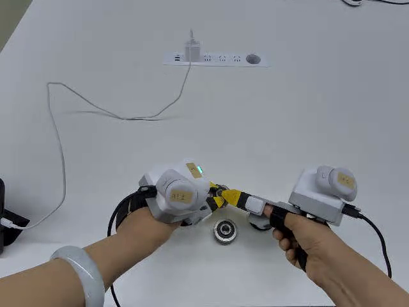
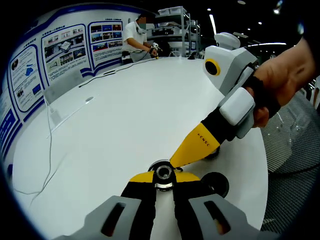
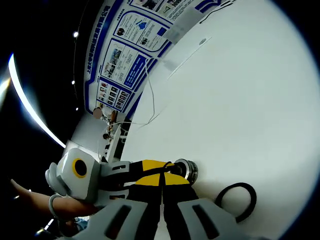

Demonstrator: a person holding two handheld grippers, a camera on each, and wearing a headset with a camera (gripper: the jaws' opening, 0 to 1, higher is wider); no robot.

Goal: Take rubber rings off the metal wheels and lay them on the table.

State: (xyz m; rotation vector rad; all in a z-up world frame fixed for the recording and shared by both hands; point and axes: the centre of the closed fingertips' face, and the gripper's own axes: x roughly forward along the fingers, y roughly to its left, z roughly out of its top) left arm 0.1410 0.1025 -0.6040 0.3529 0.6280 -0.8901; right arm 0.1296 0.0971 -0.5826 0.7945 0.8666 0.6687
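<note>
My left gripper (image 2: 163, 178) is shut on a small metal wheel (image 2: 163, 172), held just above the white table (image 1: 268, 128). My right gripper (image 3: 161, 181) comes in from the right, its yellow jaws closed on the edge of the wheel's black rubber ring (image 3: 169, 165). In the head view the two grippers' yellow tips meet at the held wheel (image 1: 219, 194). A second metal wheel (image 1: 225, 231) with its ring on lies on the table just below them. A loose black rubber ring (image 3: 239, 200) lies flat on the table near the right gripper's tips.
A white power strip (image 1: 217, 59) lies at the far side, with a thin white cable (image 1: 57, 147) looping down the left. A dark round part (image 1: 259, 223) sits under the right gripper. A black box (image 1: 5, 220) stands at the left edge.
</note>
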